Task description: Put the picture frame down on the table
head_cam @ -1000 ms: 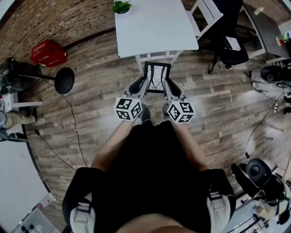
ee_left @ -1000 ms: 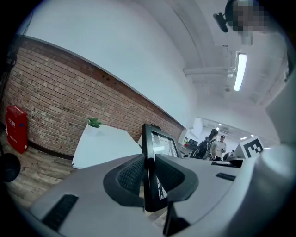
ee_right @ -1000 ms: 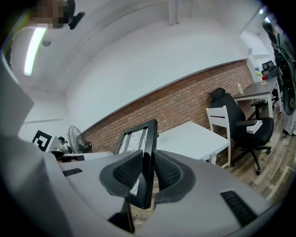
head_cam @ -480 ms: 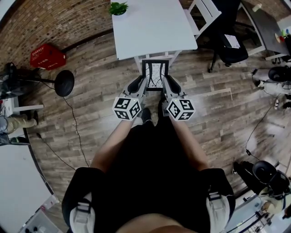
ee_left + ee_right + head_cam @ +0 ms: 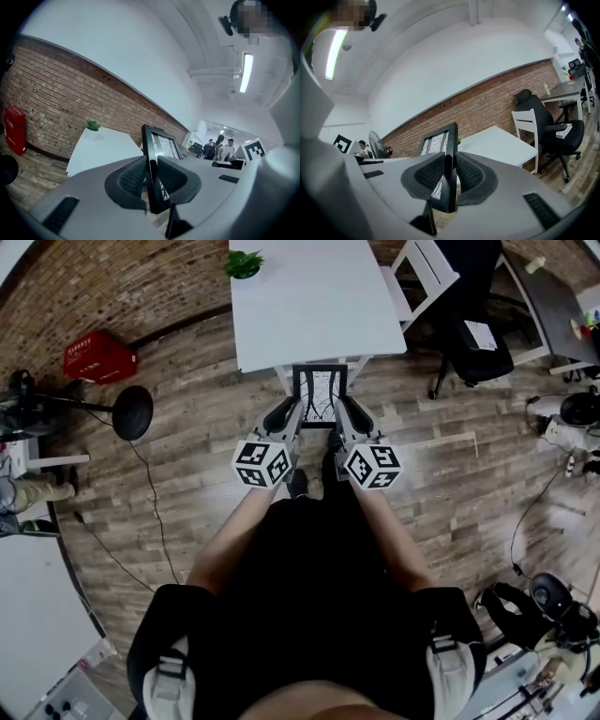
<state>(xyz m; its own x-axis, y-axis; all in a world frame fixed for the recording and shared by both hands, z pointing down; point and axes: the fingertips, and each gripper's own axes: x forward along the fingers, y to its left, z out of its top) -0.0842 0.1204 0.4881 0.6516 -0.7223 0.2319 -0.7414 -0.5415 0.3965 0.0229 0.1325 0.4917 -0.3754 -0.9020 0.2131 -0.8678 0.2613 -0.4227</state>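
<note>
The left tool (image 5: 284, 414) and the right tool (image 5: 354, 414) each clamp a side edge of the upright black picture frame (image 5: 320, 395), which hangs between them just short of the white desk (image 5: 309, 296) ahead.

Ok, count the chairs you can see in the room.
2: a white chair by the white table, top right in the head view, and a black office chair just beyond it. Others may be hidden.

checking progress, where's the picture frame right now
In the head view the picture frame is upright at centre, clamped between the left gripper and right gripper, just short of the near edge of the white table.
</note>
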